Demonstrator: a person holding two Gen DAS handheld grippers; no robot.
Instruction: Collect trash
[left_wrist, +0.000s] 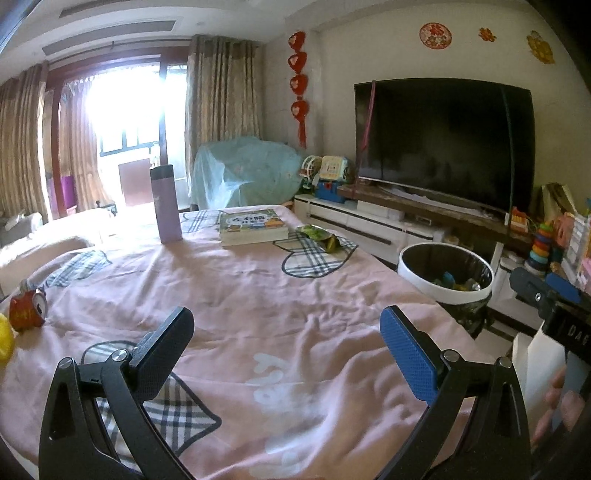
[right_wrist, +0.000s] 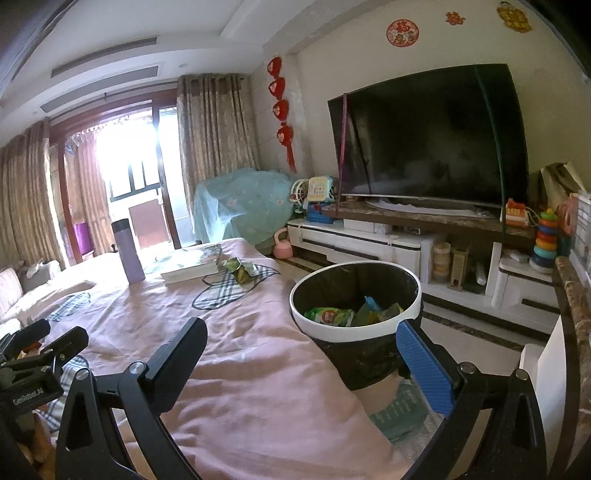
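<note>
Bin (right_wrist: 354, 332) holds what look like crumpled wrappers (right_wrist: 328, 315).

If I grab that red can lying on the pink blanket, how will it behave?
The red can looks dented, so it is probably empty, light and easily crushed further. It lies on its side, so a push may roll it, though the soft pink blanket should slow it.

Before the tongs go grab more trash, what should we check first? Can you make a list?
1. Left tongs open with nothing in them: ok.
2. Right tongs open with nothing in them: ok.
3. Trash bin upright with room left: ok.
4. Green wrapper on the pink cloth uncovered: ok.
5. Crushed red can easy to spot: ok.
6. More trash behind the books: cannot tell.
</note>
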